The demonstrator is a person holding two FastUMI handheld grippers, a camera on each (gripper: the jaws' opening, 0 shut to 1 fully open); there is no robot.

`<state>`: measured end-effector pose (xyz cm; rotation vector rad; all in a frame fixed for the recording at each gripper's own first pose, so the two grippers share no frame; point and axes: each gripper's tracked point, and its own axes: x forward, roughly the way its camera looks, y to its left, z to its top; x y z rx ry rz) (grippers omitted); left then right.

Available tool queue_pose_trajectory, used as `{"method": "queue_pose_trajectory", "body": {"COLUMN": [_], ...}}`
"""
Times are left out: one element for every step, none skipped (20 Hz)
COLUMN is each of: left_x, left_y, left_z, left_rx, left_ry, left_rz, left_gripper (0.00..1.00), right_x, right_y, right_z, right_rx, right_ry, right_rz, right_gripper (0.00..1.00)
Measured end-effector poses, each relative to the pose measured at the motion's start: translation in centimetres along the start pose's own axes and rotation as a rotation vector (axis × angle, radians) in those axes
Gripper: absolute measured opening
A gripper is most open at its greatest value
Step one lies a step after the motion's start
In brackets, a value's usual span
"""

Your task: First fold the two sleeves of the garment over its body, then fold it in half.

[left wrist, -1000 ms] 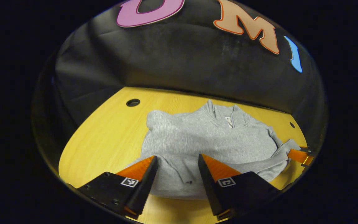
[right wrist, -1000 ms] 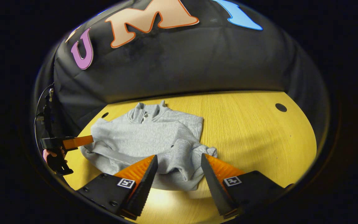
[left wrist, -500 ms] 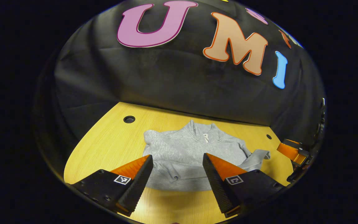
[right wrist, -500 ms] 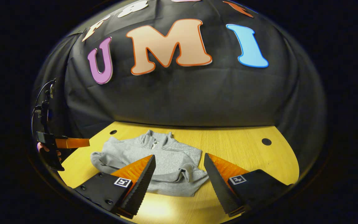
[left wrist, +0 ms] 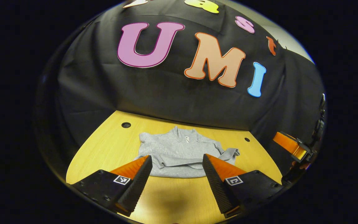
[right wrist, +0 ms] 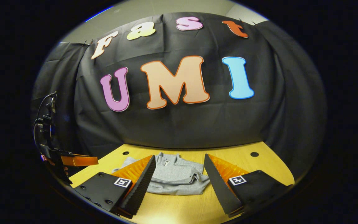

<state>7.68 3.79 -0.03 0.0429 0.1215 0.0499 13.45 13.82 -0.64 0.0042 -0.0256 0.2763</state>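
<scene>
The grey garment lay on the yellow wooden table, towards the far side near the black cloth wall, collar pointing at the wall. Both sleeves were folded in over the body: one lay across the front as a band, and the other ended in a cuff that stuck out slightly past the garment's edge. In the right gripper view the garment looked like a low, layered bundle with a thick folded edge facing the camera.

Bare tabletop surrounded it on every side, widest in front, and small round holes sat near the table's far corners.

The left gripper hung above the near table edge, its fingers spread wide with nothing between them. The right gripper was likewise wide apart and held nothing, clear of the cloth. Each gripper also appeared at the rim of the other's view, well off to the side of the garment.
</scene>
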Motion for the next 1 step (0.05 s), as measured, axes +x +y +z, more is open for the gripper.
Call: {"method": "queue_pose_trajectory", "body": {"left_x": [-0.60], "left_y": [-0.38], "left_z": [-0.34], "left_rx": [0.013], "left_ry": [0.002], "left_rz": [-0.003], "left_gripper": [0.94], "right_x": [-0.91], "right_y": [0.37], "right_z": [-0.24], "right_rx": [-0.013], "right_ry": [-0.003], "right_rz": [0.003], "right_gripper": [0.98]}}
